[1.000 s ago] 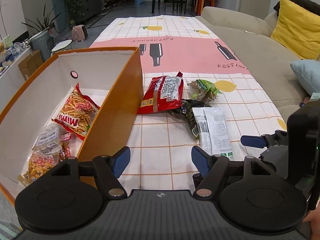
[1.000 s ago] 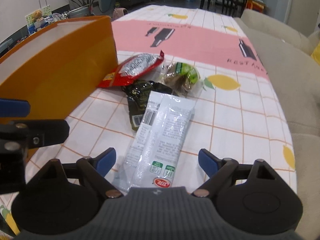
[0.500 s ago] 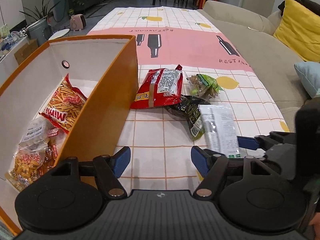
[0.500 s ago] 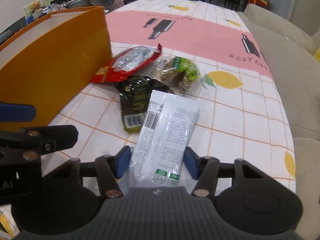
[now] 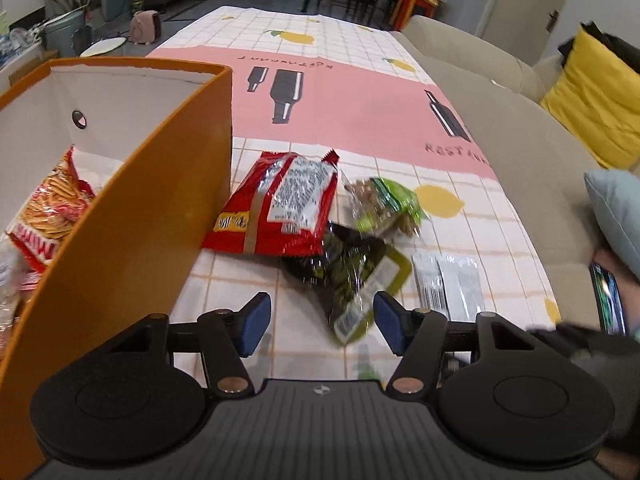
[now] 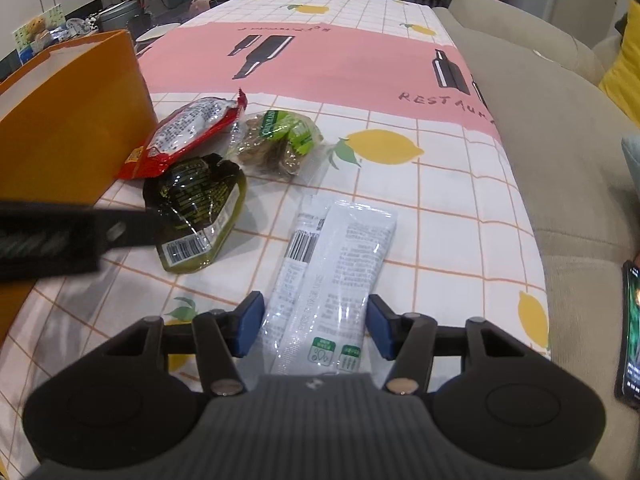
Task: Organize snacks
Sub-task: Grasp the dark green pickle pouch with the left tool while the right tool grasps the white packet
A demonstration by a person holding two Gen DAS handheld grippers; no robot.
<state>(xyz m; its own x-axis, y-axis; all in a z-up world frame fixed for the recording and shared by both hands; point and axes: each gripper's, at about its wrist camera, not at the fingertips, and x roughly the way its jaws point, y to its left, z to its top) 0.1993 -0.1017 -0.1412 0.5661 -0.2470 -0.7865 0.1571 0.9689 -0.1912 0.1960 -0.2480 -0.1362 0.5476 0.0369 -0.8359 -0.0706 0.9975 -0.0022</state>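
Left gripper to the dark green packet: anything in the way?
Nothing visible. The left gripper, whose jaws have just been closing, stands open with the near end of the dark green foil snack packet between its fingertips. The red packet overlaps only the packet's far end.

Soft, even indoor light fills both views, bright enough for clear colours. Glare glints on the dark green snack pouch [image 5: 352, 276] and the red packet [image 5: 280, 208]. Motion blur smears the left view's pouch and table grid — the right view is sharper, though the left gripper's arm [image 6: 60, 236] is smeared there. Fisheye bending curves the edges, with dark corners.
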